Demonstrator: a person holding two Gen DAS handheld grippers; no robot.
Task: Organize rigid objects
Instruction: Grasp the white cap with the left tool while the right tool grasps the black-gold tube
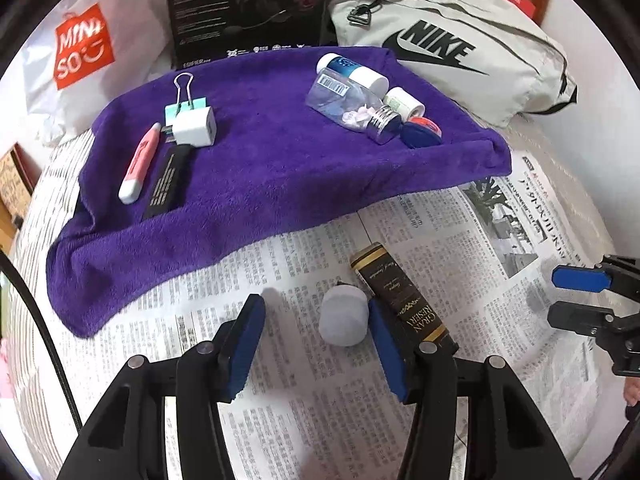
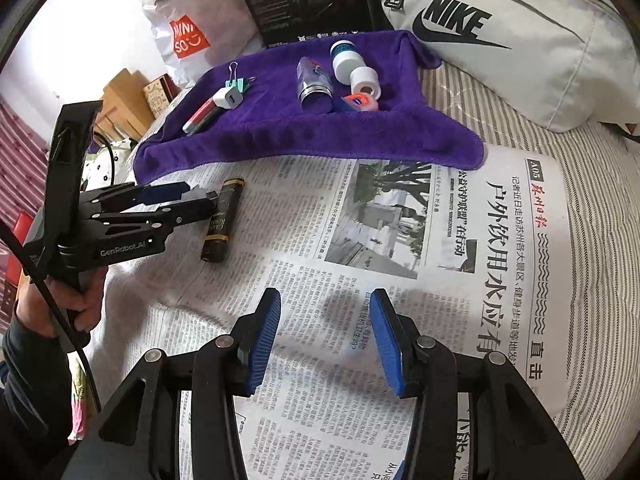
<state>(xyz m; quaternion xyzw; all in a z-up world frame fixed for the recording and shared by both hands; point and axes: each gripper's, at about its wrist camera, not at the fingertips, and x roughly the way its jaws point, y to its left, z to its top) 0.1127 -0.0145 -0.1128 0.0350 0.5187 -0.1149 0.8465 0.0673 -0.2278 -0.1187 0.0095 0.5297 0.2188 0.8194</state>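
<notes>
My left gripper stands open low over the newspaper, its fingers on either side of a small pale grey cylinder. The cylinder sits close against the right finger. Just outside that finger lies a black and gold box, also in the right wrist view. The purple towel holds a pink highlighter, a white charger, a mint binder clip and a black strip on its left. A clear bottle, a white bottle, a tape roll and an orange-blue piece lie on its right. My right gripper hangs open and empty over the newspaper.
Newspaper covers a striped bed. Behind the towel stand a black carton, a white shopping bag and a grey sports bag. A hand holds the left gripper's handle.
</notes>
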